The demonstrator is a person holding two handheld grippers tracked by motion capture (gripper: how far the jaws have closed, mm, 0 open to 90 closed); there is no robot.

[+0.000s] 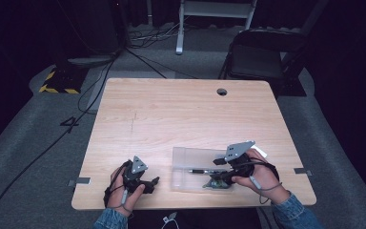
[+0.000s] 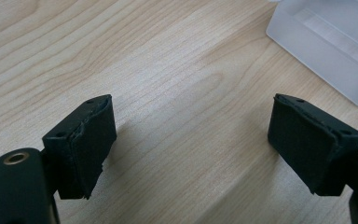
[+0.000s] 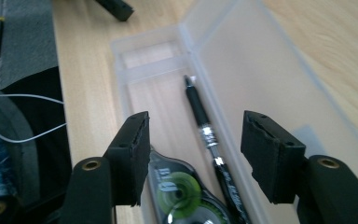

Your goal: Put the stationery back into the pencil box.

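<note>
An open clear plastic case [image 1: 186, 164] lies on the wooden table [image 1: 181, 114] near its front edge. Inside it are a black pen [image 3: 200, 114] and a green-and-black correction tape dispenser [image 3: 179, 193]. My right gripper [image 3: 196, 133] is open just above the case's near end, its jaws on either side of the pen and the dispenser without touching them; in the high view the right gripper [image 1: 218, 175] reaches in from the right. My left gripper [image 2: 191, 126] is open over bare wood, nothing between its pads, with a corner of the case [image 2: 326, 46] ahead to its right. From above, the left gripper [image 1: 151, 184] rests left of the case.
A small white object [image 1: 262, 152] lies by the right hand. The table has a cable hole [image 1: 222, 91] at the back. A black chair [image 1: 262, 52] stands beyond the far right corner, and cables [image 1: 95, 90] run over the grey floor at left.
</note>
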